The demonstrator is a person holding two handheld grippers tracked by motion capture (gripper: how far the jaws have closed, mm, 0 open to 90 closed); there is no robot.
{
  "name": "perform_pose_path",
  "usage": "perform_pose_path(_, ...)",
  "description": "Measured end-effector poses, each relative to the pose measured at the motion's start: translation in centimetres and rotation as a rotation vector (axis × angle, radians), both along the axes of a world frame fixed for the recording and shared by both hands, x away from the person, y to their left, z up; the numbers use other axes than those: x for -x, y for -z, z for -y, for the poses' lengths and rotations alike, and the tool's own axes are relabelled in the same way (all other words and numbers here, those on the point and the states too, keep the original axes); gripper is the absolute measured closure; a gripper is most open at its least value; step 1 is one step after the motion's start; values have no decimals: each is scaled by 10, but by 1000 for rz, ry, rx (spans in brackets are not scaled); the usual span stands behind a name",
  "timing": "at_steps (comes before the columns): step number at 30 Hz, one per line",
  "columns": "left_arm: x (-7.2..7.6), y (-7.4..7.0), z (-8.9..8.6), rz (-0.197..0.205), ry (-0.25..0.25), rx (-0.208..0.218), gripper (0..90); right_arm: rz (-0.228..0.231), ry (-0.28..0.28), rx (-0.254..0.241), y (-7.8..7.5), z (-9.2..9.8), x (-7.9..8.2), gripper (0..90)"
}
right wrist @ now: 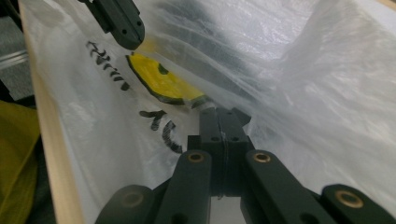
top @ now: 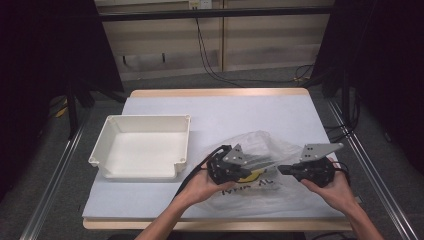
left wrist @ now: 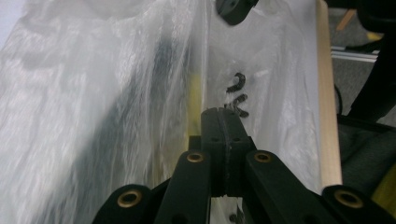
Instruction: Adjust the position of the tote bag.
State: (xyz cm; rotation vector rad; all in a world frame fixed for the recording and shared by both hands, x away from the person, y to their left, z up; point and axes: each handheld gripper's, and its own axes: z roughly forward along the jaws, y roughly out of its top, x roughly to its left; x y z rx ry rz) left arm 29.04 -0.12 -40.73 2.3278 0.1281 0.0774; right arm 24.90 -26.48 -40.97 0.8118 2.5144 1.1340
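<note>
A clear plastic bag with black lettering and a yellow mark lies crumpled at the lower middle of the high view, near the table's front edge. The left gripper and right gripper face each other across it — each with jaws pressed together, pinching the bag's film. To the left of centre sits a white tray, well apart from the bag.

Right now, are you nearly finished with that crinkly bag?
Just starting, it seems. Done: the left gripper and right gripper have each pinched shut on the plastic bag. In hand: the bag lies on the table. Left, probably: the white tray holds nothing.
</note>
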Motion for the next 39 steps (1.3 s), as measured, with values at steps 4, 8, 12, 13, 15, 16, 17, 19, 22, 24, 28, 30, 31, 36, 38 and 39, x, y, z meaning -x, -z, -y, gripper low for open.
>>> perform_pose_path(4,0,-1,18,26,27,-26,900,-18,-7,49,8,-11,-16,900)
perform_pose_path(8,1,0,31,39,46,-70,900,-9,-2,41,9,-19,-27,900)
perform_pose_path(12,-13,7,27,54,-56,-106,892,-6,21,22,13,-18,-37,900)
perform_pose_path(13,-17,7,23,50,-70,-105,893,-12,28,31,13,-17,-37,900)
perform_pose_path(15,-25,8,16,68,-119,-137,896,-7,30,50,14,-18,-36,900)
perform_pose_path(16,-28,8,12,62,-129,-142,898,-9,34,56,14,-18,-35,900)
perform_pose_path(17,-30,8,9,64,-133,-152,898,-7,33,57,15,-19,-35,900)
perform_pose_path(19,-31,7,5,83,-150,-172,900,-7,34,78,16,-20,-35,900)
perform_pose_path(22,-33,5,-3,95,-152,-201,900,5,48,106,15,-20,-35,900)
perform_pose_path(24,-33,5,-9,140,-180,-229,900,1,64,127,14,-17,-33,900)
perform_pose_path(28,-39,4,-22,132,-202,-267,900,8,90,160,14,-8,-32,900)
perform_pose_path(30,-42,3,-27,139,-212,-284,900,-1,104,179,17,-3,-32,900)
perform_pose_path(31,-43,2,-30,144,-219,-294,900,-11,110,172,19,-1,-32,900)
perform_pose_path(36,-45,6,-41,157,-251,-360,900,-22,142,202,28,5,-31,900)
perform_pose_path(38,-45,9,-46,145,-257,-366,900,-22,144,207,31,6,-33,900)
perform_pose_path(39,-45,9,-48,148,-261,-379,900,-24,147,210,32,7,-33,900)
